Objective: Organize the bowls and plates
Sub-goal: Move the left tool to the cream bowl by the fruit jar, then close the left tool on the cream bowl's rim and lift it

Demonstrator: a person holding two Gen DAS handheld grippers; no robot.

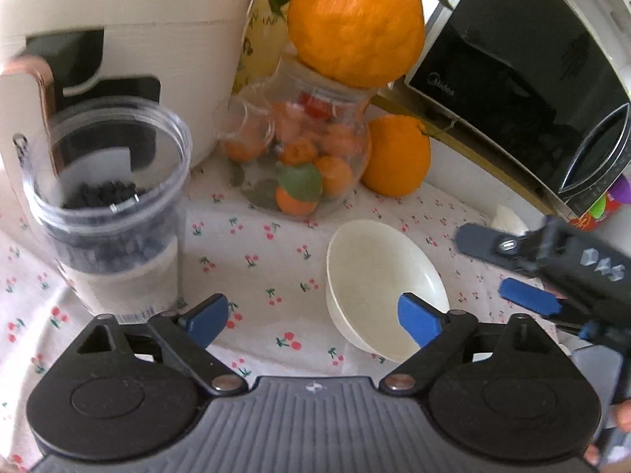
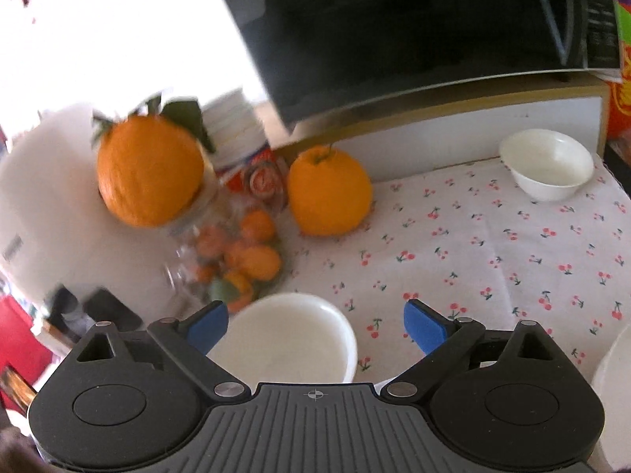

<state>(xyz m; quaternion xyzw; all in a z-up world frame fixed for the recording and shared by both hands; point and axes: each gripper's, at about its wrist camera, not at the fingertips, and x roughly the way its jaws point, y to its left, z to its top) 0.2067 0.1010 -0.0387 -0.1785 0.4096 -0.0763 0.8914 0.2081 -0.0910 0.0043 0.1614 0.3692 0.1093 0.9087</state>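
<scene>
On the cherry-print cloth (image 1: 252, 244), the left wrist view starts at the left edge with a clear tub (image 1: 114, 205) of dark bits, standing before a cream appliance (image 1: 130, 8). Next comes a glass jar (image 1: 303, 149) of small oranges with a big orange (image 1: 355, 19) on its mouth, and a second orange (image 1: 396, 155) just beside it on the cloth, under a black microwave (image 1: 524, 79). The left gripper (image 1: 313, 319) has its jaws spread wide, holding nothing; its right finger overlaps the near rim of a white bowl (image 1: 378, 272), but I cannot tell whether they touch. At the right edge the right gripper (image 1: 508, 268) reaches in, blurred. In the right wrist view the right gripper (image 2: 315, 325) is likewise spread and holds nothing, with the same bowl (image 2: 292, 339) just before its left finger, near the jar (image 2: 232, 260). A second bowl (image 2: 546, 163) sits upright at the cloth's far right corner, well apart, and a white rim (image 2: 611, 386) shows at the right edge.
</scene>
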